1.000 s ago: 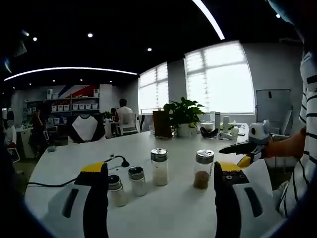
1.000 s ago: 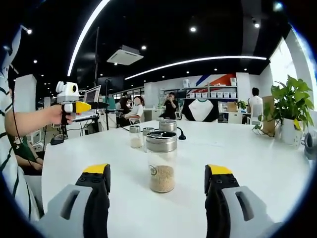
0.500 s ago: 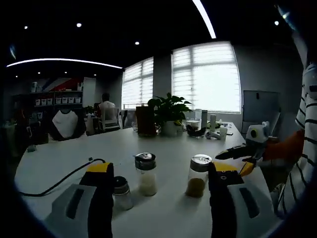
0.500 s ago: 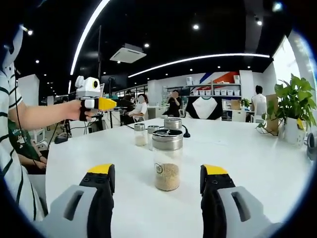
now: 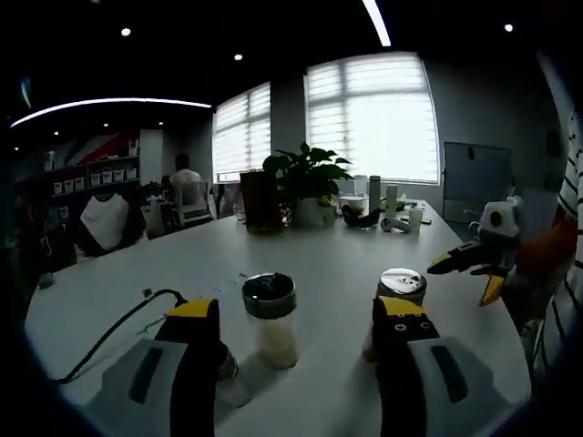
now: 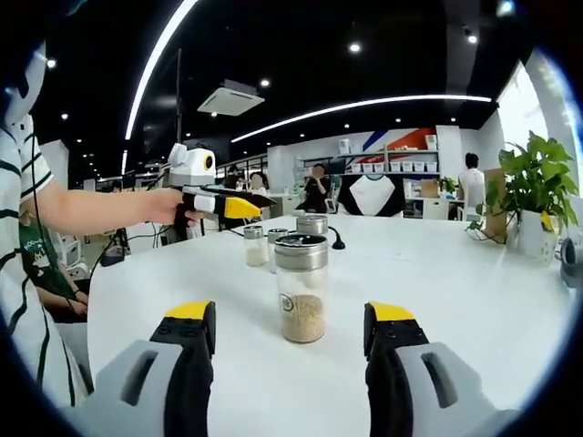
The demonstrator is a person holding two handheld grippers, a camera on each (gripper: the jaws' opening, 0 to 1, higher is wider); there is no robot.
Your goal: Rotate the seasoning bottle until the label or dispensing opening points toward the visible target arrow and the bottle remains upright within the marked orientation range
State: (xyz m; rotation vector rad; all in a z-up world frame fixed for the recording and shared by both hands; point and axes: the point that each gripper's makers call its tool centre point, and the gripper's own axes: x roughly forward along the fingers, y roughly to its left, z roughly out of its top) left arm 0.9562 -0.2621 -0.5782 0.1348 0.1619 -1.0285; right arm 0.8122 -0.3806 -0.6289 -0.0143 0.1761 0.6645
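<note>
Standing upright on the white tabletop [image 6: 474,300], the seasoning bottle [image 6: 301,288] with tan grains and a steel lid sits ahead of the right tongs [image 6: 288,330], centred between the two yellow-tipped jaws, which are spread wide and touch nothing. A small round label faces the right gripper view. Behind it stand three more shakers [image 6: 264,244], and the left tongs [image 6: 239,206] reach in from the left above them, held by a hand [image 6: 173,208]. In the left gripper view, the left tongs [image 5: 296,323] are likewise released, jaws apart, with a white-filled bottle [image 5: 271,318] between them, the seasoning bottle [image 5: 398,291] partly hidden behind the right-hand jaw, and a small shaker [image 5: 228,375] beside the left-hand jaw. A black cable [image 5: 114,330] trails across the tabletop, a potted plant [image 5: 305,182] stands farther back, and the right tongs [image 5: 474,264] show at the right edge, jaws parted.
</note>
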